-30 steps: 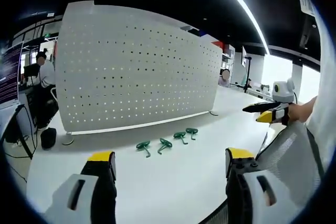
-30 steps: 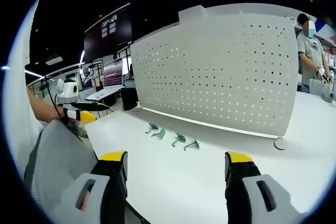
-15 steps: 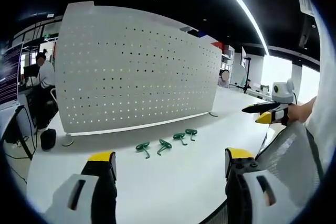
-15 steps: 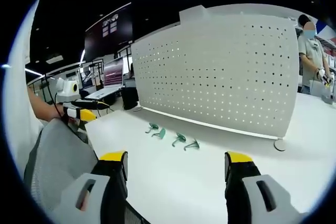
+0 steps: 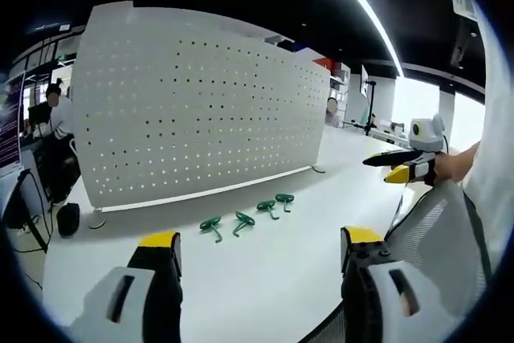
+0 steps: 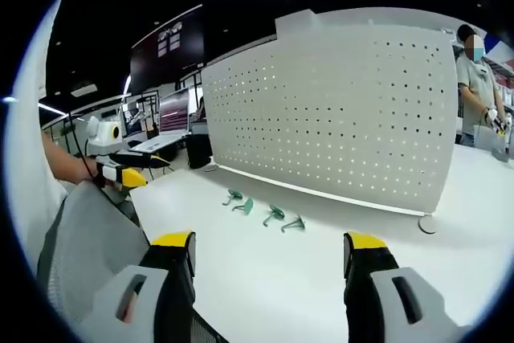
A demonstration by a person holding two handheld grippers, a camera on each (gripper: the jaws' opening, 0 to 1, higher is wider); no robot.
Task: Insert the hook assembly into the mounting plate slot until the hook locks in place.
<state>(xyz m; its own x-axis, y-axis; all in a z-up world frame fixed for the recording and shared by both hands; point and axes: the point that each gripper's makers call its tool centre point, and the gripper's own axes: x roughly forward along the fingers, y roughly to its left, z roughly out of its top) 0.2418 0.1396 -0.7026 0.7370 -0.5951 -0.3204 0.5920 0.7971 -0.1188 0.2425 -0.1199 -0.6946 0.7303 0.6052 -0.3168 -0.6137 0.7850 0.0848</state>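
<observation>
A white board full of small holes (image 5: 201,110) stands upright on its feet along the far side of the white tabletop (image 5: 257,279), its face turned toward the person, which leaves the holes open for a hook to be pushed straight in from the near side. Four green hooks (image 5: 243,218) lie in a loose row on the tabletop just in front of the board's lower edge, apart from one another, so each can be picked out singly; none is in the board yet. The left tongs (image 5: 250,259) hang above the near part of the tabletop, jaws spread wide and empty, well short of the hooks. The right tongs (image 6: 265,259) are held the same way, wide and empty, with the hooks (image 6: 265,210) and the board (image 6: 337,110) ahead of them. Each pair also appears from the other's camera: the right tongs (image 5: 397,168) off to the side in the left gripper view, the left tongs (image 6: 128,170) likewise in the right gripper view. Both are kept low and back, likely so that board and hooks stay in sight of both cameras. The task looks barely begun; a first grasp of a hook seems the step in hand.
</observation>
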